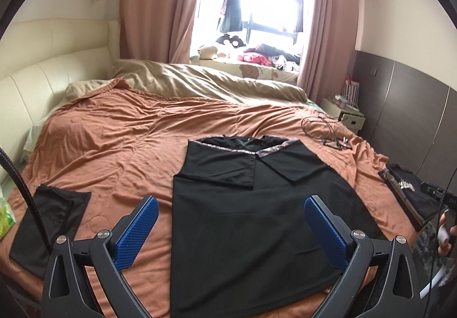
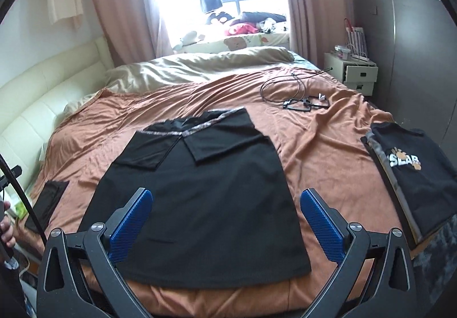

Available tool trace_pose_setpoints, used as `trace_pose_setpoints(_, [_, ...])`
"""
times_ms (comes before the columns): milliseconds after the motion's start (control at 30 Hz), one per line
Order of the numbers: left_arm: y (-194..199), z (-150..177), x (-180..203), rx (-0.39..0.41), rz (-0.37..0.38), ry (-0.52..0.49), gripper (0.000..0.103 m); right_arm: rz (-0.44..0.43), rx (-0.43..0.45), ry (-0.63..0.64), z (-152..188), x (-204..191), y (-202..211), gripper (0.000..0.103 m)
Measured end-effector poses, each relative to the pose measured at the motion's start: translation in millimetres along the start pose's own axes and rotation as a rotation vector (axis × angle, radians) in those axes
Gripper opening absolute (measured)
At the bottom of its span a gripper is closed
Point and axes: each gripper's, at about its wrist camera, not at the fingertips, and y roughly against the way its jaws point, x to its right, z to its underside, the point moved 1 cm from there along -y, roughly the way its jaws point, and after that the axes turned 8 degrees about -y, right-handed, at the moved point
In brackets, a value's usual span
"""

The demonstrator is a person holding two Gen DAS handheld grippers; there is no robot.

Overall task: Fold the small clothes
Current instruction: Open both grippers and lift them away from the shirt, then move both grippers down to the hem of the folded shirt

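So the black shirt (image 1: 251, 221) was lying flat on the orange bedspread (image 1: 114, 141) near the foot of the bed, both sleeves already folded in across the chest, patterned trim showing along the collar edge. Left tongs (image 1: 230, 228) were spread wide open above the lower part of the shirt, nothing between the blue pads (image 1: 137, 229). Right tongs (image 2: 225, 222) were the same, wide open and empty over the hem area. A folded black piece (image 1: 48, 221) sat off to the left on the bedspread, and another folded black shirt with a white print (image 2: 411, 172) lay at the right edge. Some cables (image 2: 294, 92) were piled further up, well apart from the shirt.
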Motion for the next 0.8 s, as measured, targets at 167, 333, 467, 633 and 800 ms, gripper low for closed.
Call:
trace_pose_setpoints(167, [21, 27, 4, -0.018, 0.003, -0.006, 0.103, 0.007, -0.012, 0.012, 23, 6, 20, 0.103])
trace_pose_setpoints(333, [33, 50, 0, -0.043, 0.005, 0.004, 0.103, 0.008, -0.027, -0.014, 41, 19, 35, 0.103])
trace_pose_setpoints(467, [42, 70, -5, -0.051, 0.006, 0.03, 0.102, 0.011, -0.038, -0.037, 53, 27, 44, 0.103])
trace_pose_setpoints(633, [52, 95, -13, -0.056, 0.008, 0.073, 0.102, 0.019, -0.04, -0.07, 69, 37, 57, 0.103])
trace_pose_setpoints(800, [58, 120, -21, -0.073, 0.013, 0.124, 0.101, 0.027, -0.034, -0.099, 82, 45, 69, 0.1])
